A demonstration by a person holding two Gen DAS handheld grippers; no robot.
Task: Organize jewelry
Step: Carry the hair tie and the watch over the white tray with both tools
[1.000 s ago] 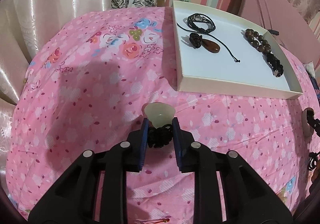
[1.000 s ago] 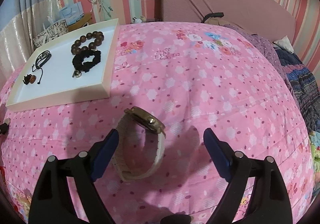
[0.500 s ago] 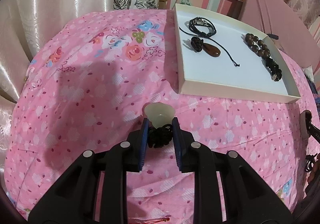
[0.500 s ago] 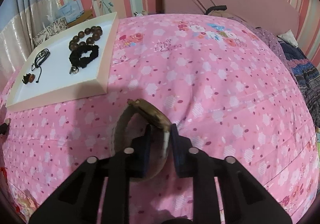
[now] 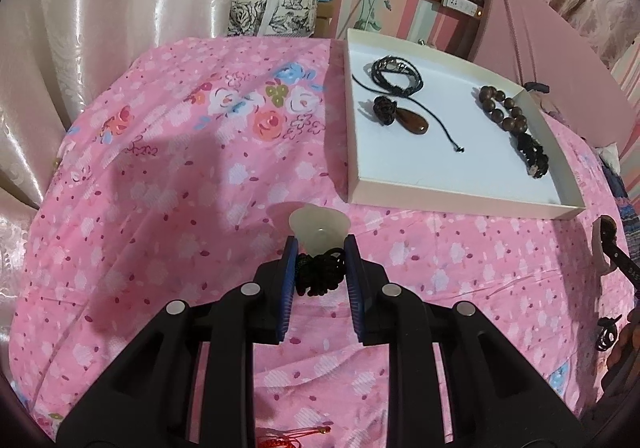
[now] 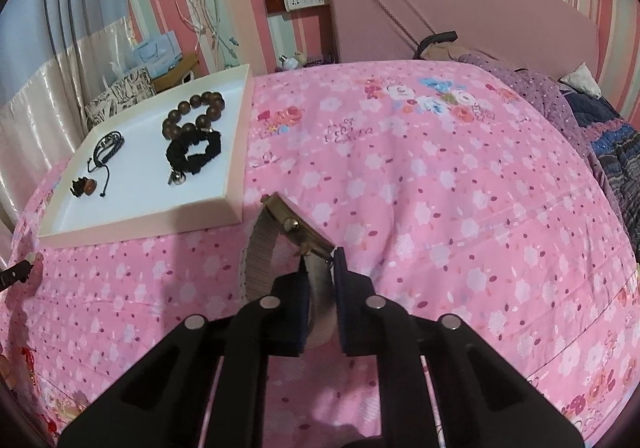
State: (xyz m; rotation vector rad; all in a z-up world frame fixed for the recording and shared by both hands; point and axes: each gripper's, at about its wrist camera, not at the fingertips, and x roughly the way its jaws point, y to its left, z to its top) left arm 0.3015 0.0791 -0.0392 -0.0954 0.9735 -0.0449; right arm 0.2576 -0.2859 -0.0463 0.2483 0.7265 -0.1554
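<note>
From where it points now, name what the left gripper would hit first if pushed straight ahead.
Probably the pink bedspread just ahead of the left gripper, which is tilted down and shut on the pale pendant. The white tray sits farther off to the right, likely outside that line; depth is uncertain.

Open pink bedspread (image 5: 168,175) left of the white tray (image 5: 352,151) and wide bare bed (image 6: 440,183) to its right. Tray's raised rim blocking low entry; bare tray floor between the corded pendant (image 5: 412,121) and bead bracelet (image 5: 504,111).
</note>
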